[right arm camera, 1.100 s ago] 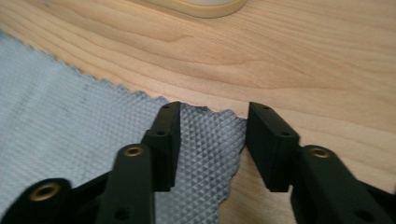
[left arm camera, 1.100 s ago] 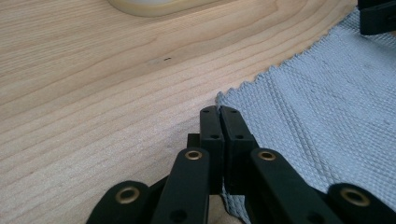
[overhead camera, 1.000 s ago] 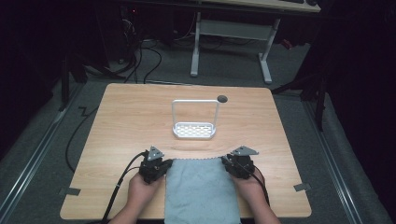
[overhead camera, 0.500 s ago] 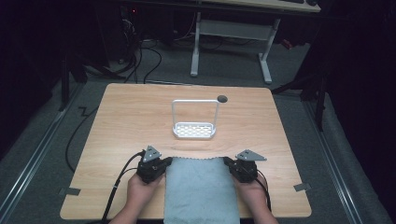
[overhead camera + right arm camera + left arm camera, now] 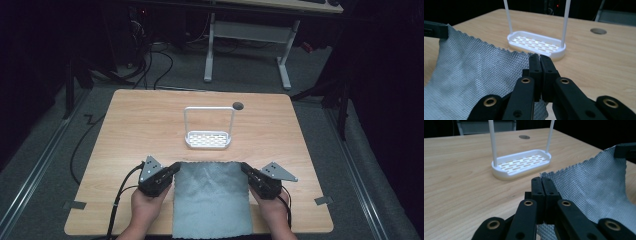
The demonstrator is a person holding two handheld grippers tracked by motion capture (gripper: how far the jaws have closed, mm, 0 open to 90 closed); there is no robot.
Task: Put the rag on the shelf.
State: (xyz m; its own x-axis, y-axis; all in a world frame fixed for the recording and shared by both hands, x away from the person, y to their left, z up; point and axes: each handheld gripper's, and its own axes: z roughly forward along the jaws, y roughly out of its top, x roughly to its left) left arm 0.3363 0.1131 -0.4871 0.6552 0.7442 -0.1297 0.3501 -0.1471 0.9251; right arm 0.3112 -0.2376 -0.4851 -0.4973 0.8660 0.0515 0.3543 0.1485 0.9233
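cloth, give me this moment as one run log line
left gripper: shut on cloth far corner | right gripper: shut on other far corner | far edge lifted | rack: beyond, apart

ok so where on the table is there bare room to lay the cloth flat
The widest bare wood lies left of the white rack and right of it, out to the table edges. A narrower strip runs behind the rack, past the small round hole. The near middle is crowded: cloth, left gripper and right gripper.

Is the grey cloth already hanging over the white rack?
No, the grey cloth lies in front of the white rack, its far corners pinched by the left gripper and the right gripper.
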